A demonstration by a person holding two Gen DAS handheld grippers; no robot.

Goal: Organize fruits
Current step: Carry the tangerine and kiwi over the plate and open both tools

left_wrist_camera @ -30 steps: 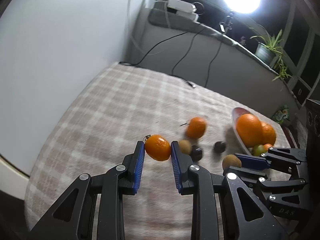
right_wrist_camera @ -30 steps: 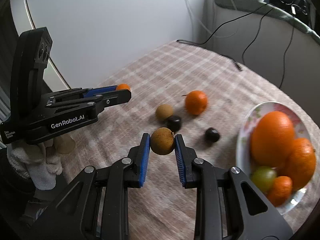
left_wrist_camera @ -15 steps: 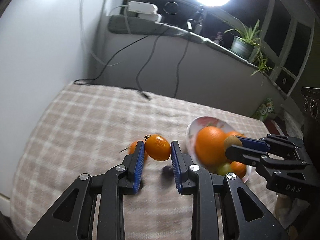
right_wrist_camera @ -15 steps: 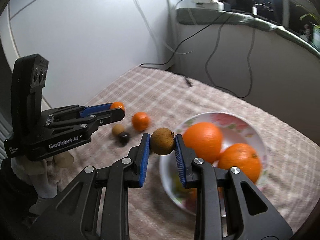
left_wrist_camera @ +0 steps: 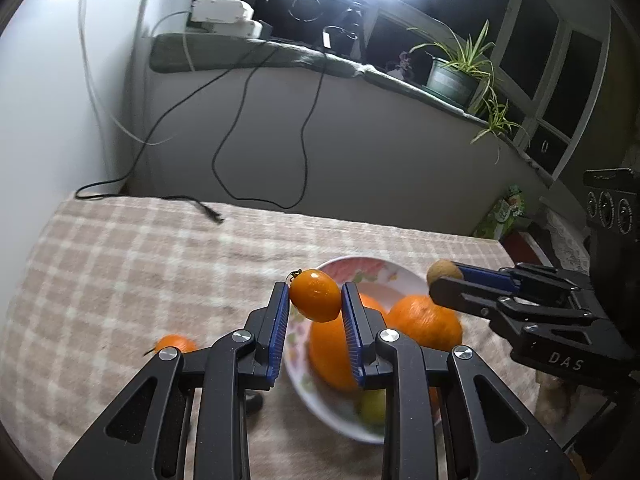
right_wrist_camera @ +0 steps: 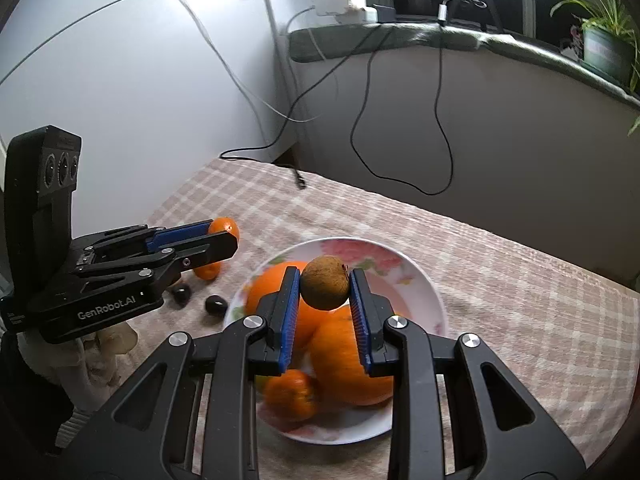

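Two tools were loaded, both over the plate (right_wrist_camera: 430, 292). Left tool (left_wrist_camera: 315, 300) was clamped on a small orange fruit (left_wrist_camera: 315, 295) with a stem nub, held in the air above the plate's near-left rim. Right tool (right_wrist_camera: 325, 286) was clamped on a brown round fruit (right_wrist_camera: 324, 282), kiwi-like, hanging above the big oranges (right_wrist_camera: 352, 360) already in the plate. Neither fruit touched anything but the blue pads.

Plate sat on the checked cloth of the bench (right_wrist_camera: 520, 312); it also held a small mandarin (right_wrist_camera: 290, 398) and a greenish fruit (left_wrist_camera: 372, 406), partly hidden. Left on the cloth beside the plate: one mandarin (right_wrist_camera: 208, 270) and two dark small fruits (right_wrist_camera: 216, 303), type unclear.

Step judged: transport done or nearly so, drop-off pending for both tools. Next move likely calls for lowering each fruit into a free gap between the oranges, then opening the pads. Plate looked crowded, so a high release risked a roll-off; a low release seemed safer. Loose pieces on the cloth remained to be collected.
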